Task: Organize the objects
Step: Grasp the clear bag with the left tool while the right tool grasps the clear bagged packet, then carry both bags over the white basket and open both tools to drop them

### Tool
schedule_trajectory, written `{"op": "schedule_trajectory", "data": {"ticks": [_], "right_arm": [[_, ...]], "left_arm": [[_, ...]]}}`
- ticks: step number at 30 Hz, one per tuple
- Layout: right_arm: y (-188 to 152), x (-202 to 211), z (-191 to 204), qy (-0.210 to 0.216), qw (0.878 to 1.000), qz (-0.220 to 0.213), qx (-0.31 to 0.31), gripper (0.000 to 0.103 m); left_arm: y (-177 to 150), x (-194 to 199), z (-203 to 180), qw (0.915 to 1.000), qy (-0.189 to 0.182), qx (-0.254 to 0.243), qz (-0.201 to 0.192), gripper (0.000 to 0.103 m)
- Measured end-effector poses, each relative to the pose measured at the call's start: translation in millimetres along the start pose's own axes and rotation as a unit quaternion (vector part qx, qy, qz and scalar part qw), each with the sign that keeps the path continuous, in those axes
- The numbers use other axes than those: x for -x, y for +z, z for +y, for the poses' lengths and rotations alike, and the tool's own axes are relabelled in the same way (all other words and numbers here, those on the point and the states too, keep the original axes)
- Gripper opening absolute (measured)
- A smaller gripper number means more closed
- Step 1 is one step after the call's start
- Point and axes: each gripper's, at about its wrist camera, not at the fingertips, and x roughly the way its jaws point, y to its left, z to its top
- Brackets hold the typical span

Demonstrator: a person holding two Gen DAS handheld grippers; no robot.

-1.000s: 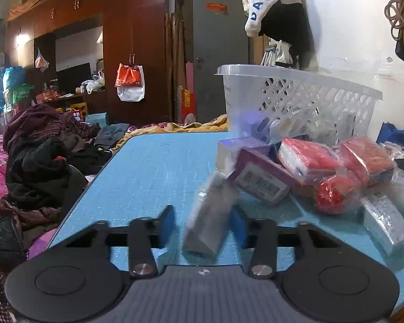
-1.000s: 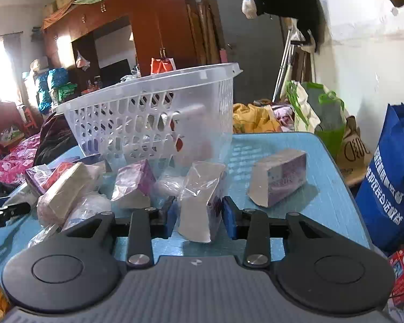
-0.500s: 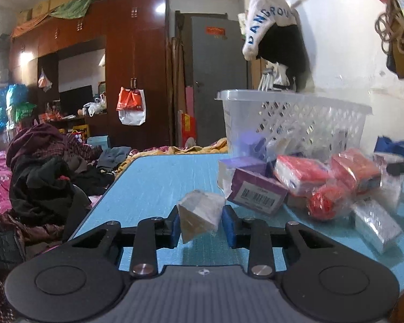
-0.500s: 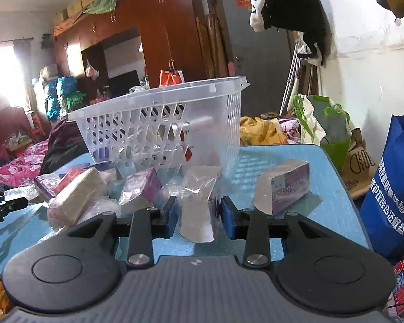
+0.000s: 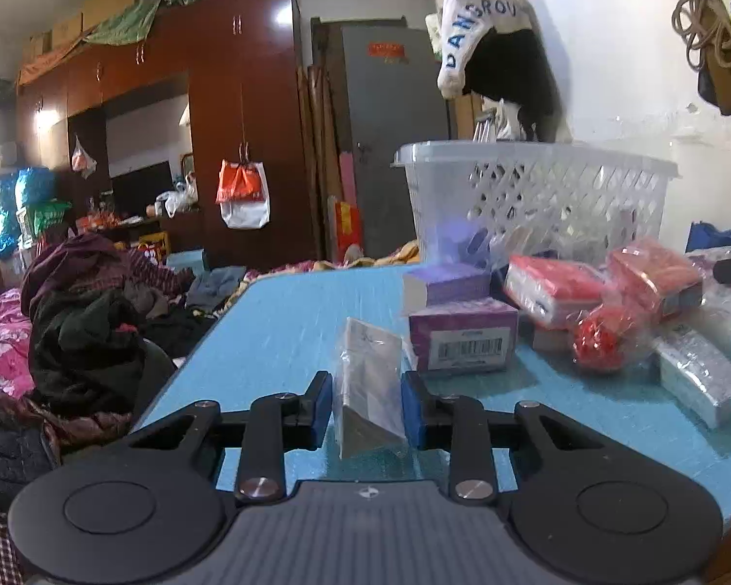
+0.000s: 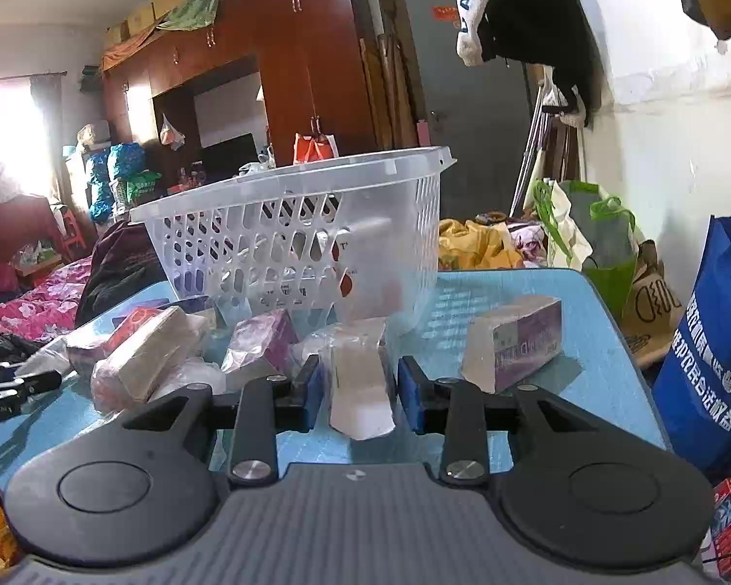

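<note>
Left gripper (image 5: 368,409) has just clamped a wrapped packet (image 5: 370,385) and lifted it; right gripper (image 6: 358,392) pinches another pack (image 6: 360,390), probably clear too. Basket (image 6: 390,204) next.

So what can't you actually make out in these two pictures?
- Basket contents, both views: lattice wall and cloudy plastic blur them.
- Packet in the left tool: wrapper glare hides any label.
- Packet in the right tool: no print legible.
- Blue bag, right view: cut off by the edge.
</note>
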Motion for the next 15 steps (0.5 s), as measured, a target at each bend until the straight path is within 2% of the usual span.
{"op": "schedule_trajectory", "data": {"ticks": [15], "right_arm": [[-3,15,-4,0.006,0.998,-0.065,-0.015,0.035]], "left_arm": [[8,17,-4,0.9988,-0.023,0.021,-0.037,0.035]]}}
